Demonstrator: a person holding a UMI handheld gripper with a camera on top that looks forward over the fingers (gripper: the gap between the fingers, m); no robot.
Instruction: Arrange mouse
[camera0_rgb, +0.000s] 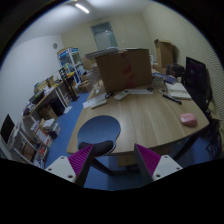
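A small pink mouse lies near the right edge of the round wooden table. A dark blue oval mouse pad sits at the table's near edge, well left of the mouse. My gripper hovers in front of the table, short of its near edge and above the blue floor. It is open, with nothing between the magenta pads. The mouse pad is just beyond the left finger, and the mouse is far ahead to the right.
A large open cardboard box stands at the back of the table, with papers beside it. A dark monitor and a notebook sit at the far right. Cluttered shelves line the left wall.
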